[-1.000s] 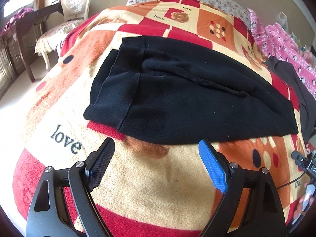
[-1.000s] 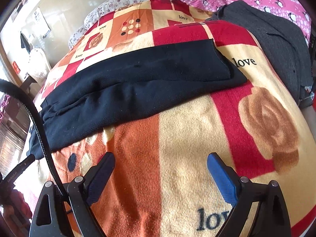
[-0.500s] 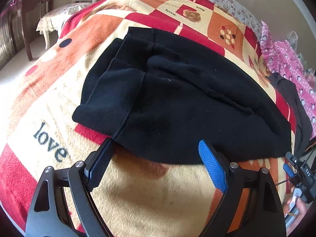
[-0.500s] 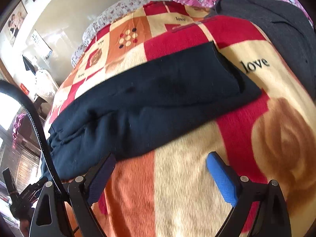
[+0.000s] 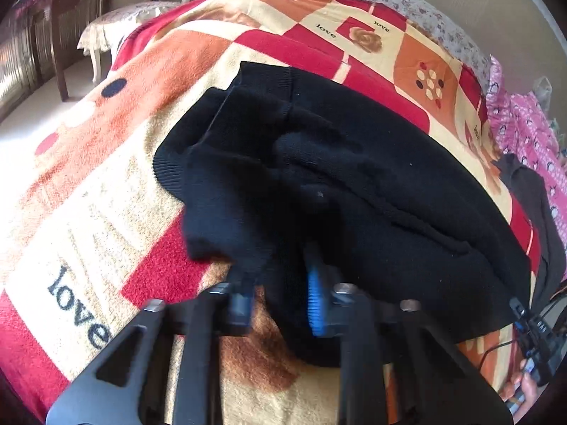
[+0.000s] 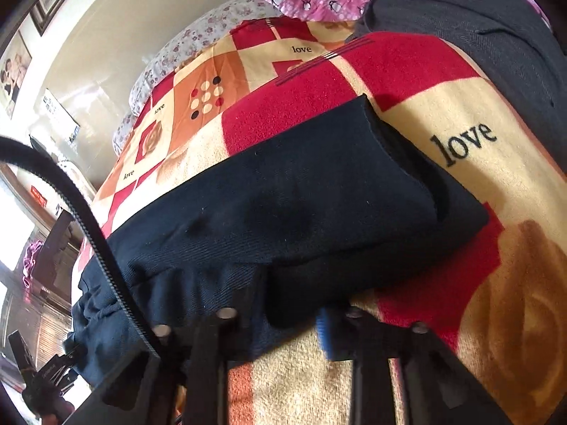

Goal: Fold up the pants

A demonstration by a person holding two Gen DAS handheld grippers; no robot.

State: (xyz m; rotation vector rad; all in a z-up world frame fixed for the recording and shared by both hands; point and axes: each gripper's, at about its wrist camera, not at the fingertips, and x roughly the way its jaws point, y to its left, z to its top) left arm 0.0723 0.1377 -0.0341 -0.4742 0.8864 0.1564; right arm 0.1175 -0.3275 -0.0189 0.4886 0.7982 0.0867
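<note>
1. Left wrist view: the black pants [image 5: 354, 177] lie lengthwise across the patterned blanket [image 5: 106, 184] on the bed, waist end to the left. The left gripper [image 5: 280, 297] has just been closing, and its jaws now pinch the near edge of the pants, the cloth bunched between the blue pad [image 5: 315, 304] and its partner. A dark grey garment [image 5: 538, 219] lies at the far right, beside pink bedding [image 5: 524, 124]. A white chair [image 5: 141, 10] stands far left.

2. Right wrist view: the right gripper [image 6: 283, 322] has also just been closing; its jaws stand nearly together on the near hem of the pants [image 6: 301, 205], fabric gathered between them. A black cable [image 6: 88, 219] arcs across the left.
</note>
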